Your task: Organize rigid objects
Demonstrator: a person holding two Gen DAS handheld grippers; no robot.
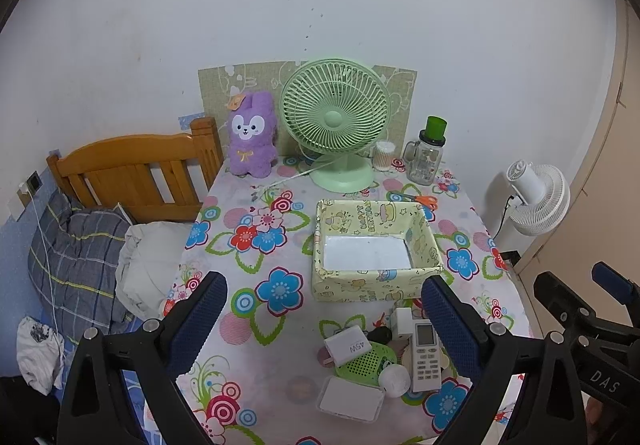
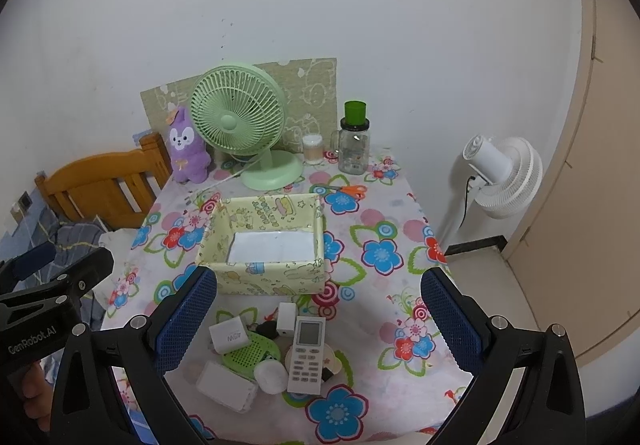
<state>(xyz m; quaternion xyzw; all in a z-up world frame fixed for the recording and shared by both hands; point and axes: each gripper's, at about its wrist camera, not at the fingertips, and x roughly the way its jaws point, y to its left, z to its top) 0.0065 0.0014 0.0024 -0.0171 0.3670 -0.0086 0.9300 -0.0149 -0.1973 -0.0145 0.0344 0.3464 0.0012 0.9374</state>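
Both claws hover above the near edge of the table point(image 2: 384, 213), spread wide and holding nothing. The left claw point(image 1: 324, 309) and the right claw point(image 2: 320, 305) each frame the same small heap of rigid things, which suggests the sorting has not begun.

The heap lies just in front of the paper-covered box point(image 2: 264, 273), which stands open and bare inside, presumably the place meant to receive everything. In the heap, a white remote control point(image 2: 307, 355) lies face up, overlapping a round wooden disc. Beside it are a white charger block point(image 2: 228, 337), a smaller white plug adapter point(image 2: 287, 319), a green perforated case point(image 2: 250, 357), a white round puck point(image 2: 271, 375) and a flat white case point(image 2: 226, 385); something black is half hidden among them.

The remote control lies uppermost and within the right claw's span, so it looks the easiest first pick. Orange-handled scissors point(image 2: 346, 191) lie apart behind the box.
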